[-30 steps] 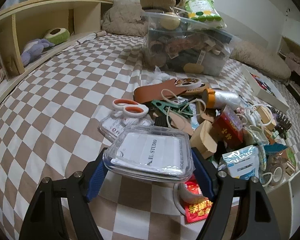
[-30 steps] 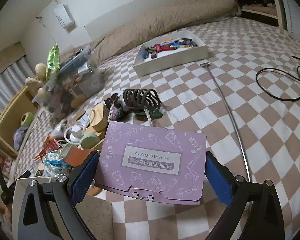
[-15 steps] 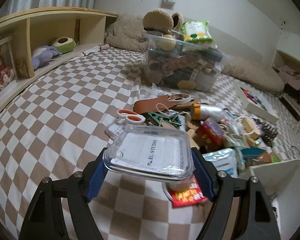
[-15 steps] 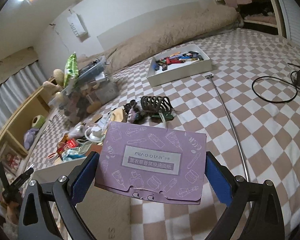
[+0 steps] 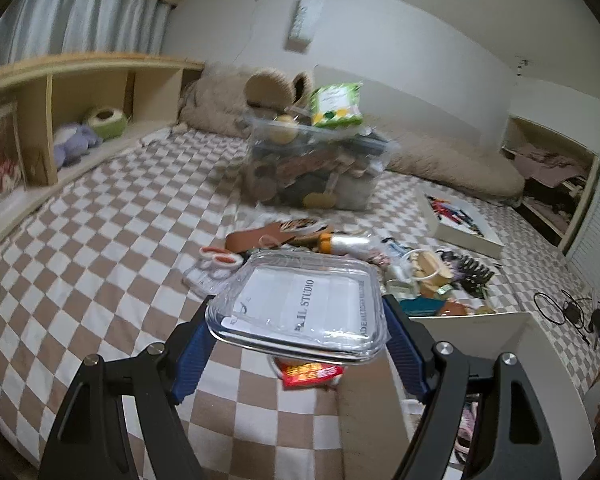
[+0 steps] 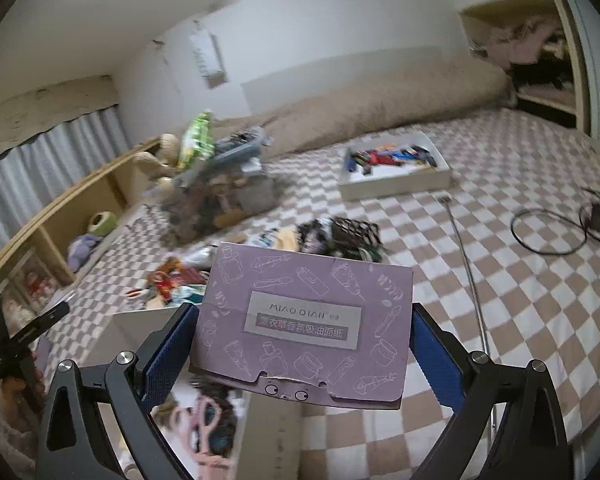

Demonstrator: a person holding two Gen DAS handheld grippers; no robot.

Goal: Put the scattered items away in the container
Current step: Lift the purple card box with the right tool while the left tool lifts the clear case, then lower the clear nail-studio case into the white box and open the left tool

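While the brown-and-white checked bed [image 5: 112,248] fills both views, a white open-topped cardboard container [image 5: 540,364] sits at about four o'clock in the left wrist view, its near wall low in the right wrist view at about seven o'clock. A clear plastic storage bin crammed with odds and ends [image 5: 316,168] stands toward twelve o'clock. A shallow white tray of small coloured pieces [image 6: 396,168] lies at one o'clock in the right wrist view. Scattered items in a loose pile [image 5: 380,256] lie between bin and container. The left tool [image 5: 296,320] pinches a clear plastic flat case with a white printed card inside [image 5: 300,308], held above the bed just beside the container. The right tool [image 6: 304,332] pinches a lilac cardboard packet printed with cosmetic outlines [image 6: 304,320], held over the container's edge.
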